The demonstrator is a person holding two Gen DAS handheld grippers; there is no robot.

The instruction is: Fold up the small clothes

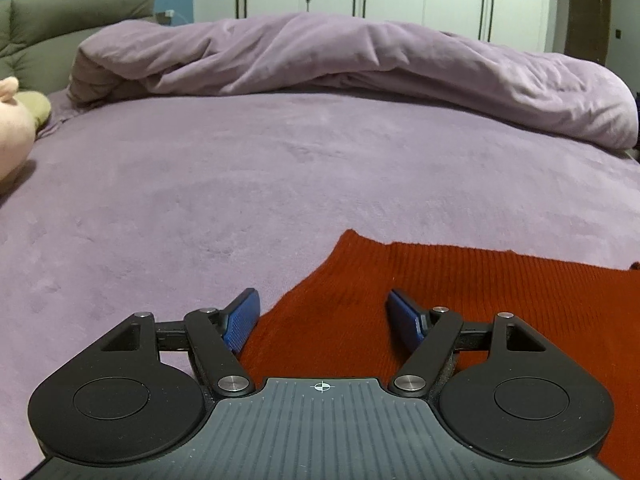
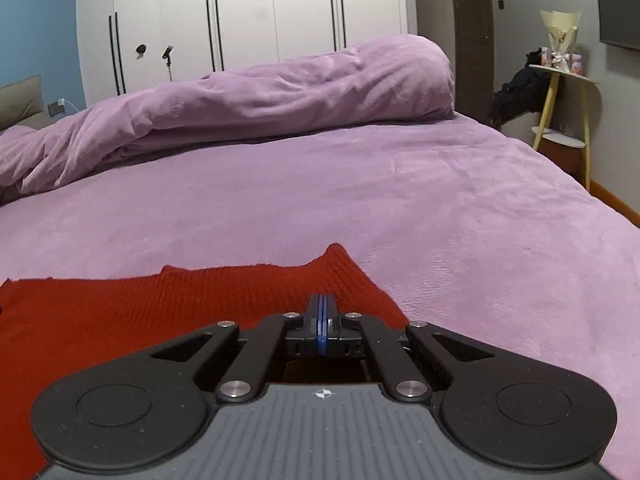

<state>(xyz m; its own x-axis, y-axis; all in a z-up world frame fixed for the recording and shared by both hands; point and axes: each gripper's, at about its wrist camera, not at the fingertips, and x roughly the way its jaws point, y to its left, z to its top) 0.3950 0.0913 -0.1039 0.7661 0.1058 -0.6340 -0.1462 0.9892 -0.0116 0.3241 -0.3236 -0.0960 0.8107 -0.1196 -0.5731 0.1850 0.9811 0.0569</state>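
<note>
Red ribbed knit garment (image 1: 460, 292) lies flat on the purple bedspread (image 1: 240, 184), lower right in the left wrist view, lower left in the right wrist view (image 2: 160, 304). Left gripper (image 1: 322, 312) has its blue pads spread wide over the garment's left edge, with cloth below the gap and nothing pinched; the left pad sits at the cloth's border and the right pad over the knit. Right gripper (image 2: 322, 322) has its pads pressed together, with no cloth visibly between them, above the garment's right corner, which peaks at 12 o'clock from the tips. Rumpled purple duvet (image 2: 260, 96) at 12 o'clock, white wardrobe (image 2: 240, 12) behind. Pink plush toy (image 1: 12, 128) at 9 o'clock. No readable writing or brand.
</note>
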